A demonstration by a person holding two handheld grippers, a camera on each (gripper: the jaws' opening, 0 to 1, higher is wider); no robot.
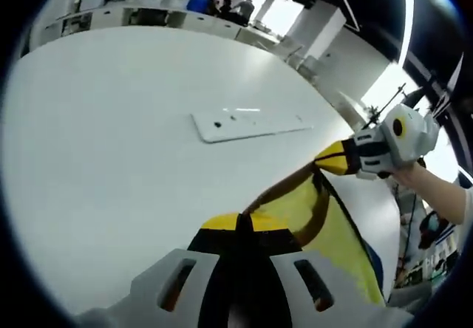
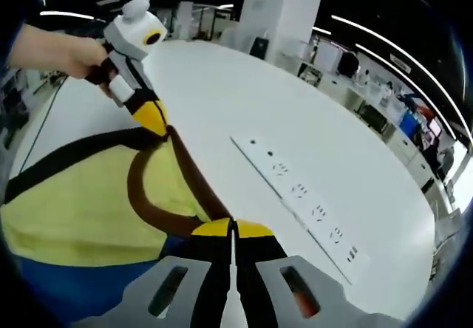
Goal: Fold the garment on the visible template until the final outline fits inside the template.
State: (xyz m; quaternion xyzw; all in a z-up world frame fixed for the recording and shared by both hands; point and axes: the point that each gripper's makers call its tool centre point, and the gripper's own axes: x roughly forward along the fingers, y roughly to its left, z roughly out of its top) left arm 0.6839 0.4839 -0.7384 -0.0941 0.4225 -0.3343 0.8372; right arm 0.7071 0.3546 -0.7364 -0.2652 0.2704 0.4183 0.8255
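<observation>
Yellow garment [image 2: 81, 210], brown-trimmed with blue panel, hangs stretched above white oval tabletop [image 1: 111, 143]; left claw [image 1: 238, 224] and right claw [image 2: 232, 228] each pinch its trim. White socket strip [image 2: 299, 195] mid-tabletop.

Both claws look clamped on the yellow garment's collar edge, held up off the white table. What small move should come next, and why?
Probably lower both claws together and lay the garment flat on the table. The left claw and right claw each pinch the brown-trimmed edge, which stretches between them in the air, so nothing can be folded yet. I cannot make out a template, so placement stays a guess.
</observation>
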